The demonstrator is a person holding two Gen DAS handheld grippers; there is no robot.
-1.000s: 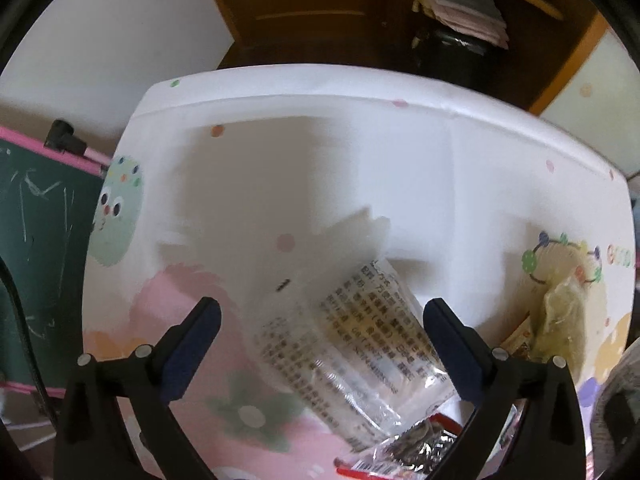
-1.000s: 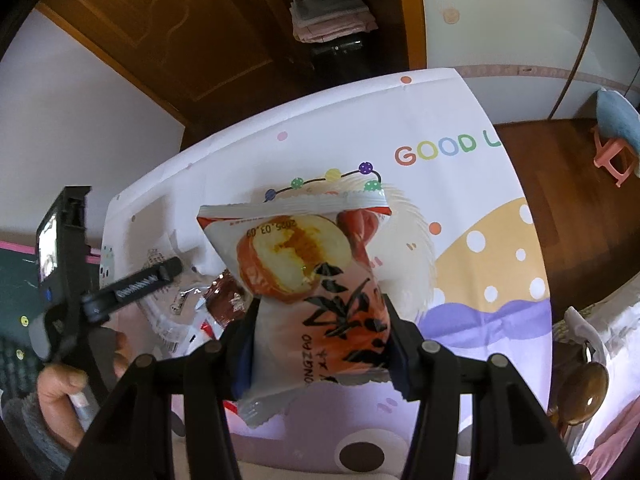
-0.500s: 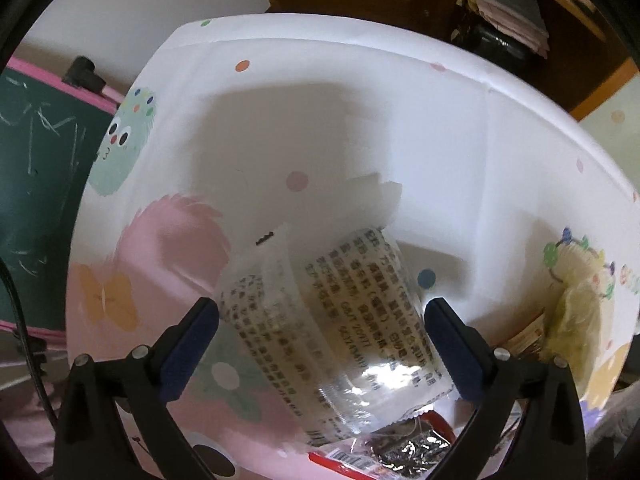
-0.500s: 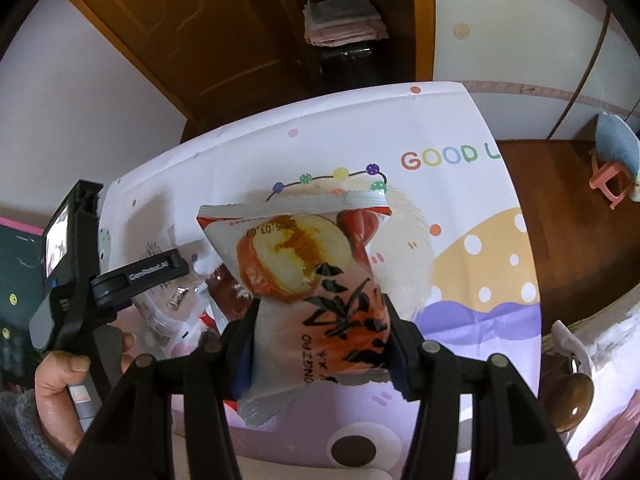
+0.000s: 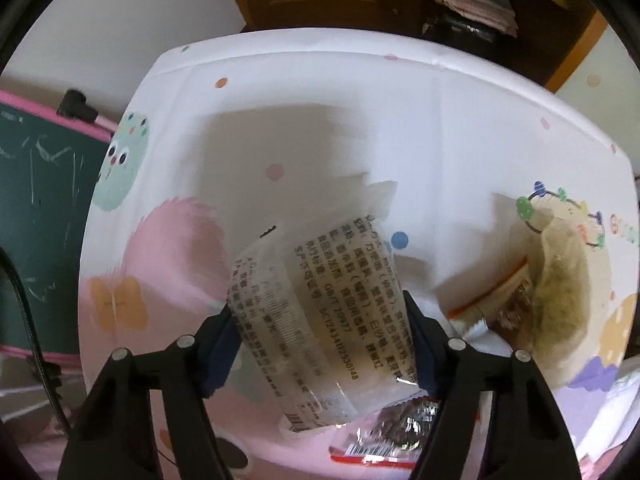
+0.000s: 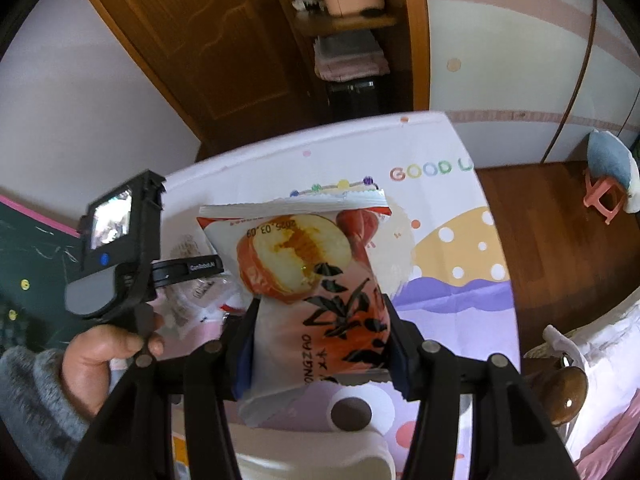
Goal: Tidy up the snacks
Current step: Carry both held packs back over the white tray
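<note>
My left gripper [image 5: 320, 344] is shut on a clear snack packet with black print [image 5: 316, 312], its blue pads pressing both sides, just above the cartoon tablecloth [image 5: 280, 120]. Under it lies a dark foil packet with a red edge [image 5: 400, 436]. A greenish snack packet [image 5: 560, 300] and an orange-edged packet [image 5: 492, 304] lie to the right. My right gripper [image 6: 320, 340] is shut on an orange-and-white cake packet [image 6: 308, 280] and holds it above the table. The left gripper's body [image 6: 116, 256] and the hand holding it show at left in the right wrist view.
A green chalkboard with a pink frame [image 5: 36, 216] stands left of the table. A wooden door [image 6: 192, 40] and shelves [image 6: 348, 20] are behind it. A white object [image 6: 320, 456] sits at the table's near edge. A pink stool [image 6: 604, 192] stands on the wooden floor at right.
My left gripper has closed from wide open onto the clear printed packet. My right gripper has kept the cake packet and tilted up, so more of the door and shelves shows.
</note>
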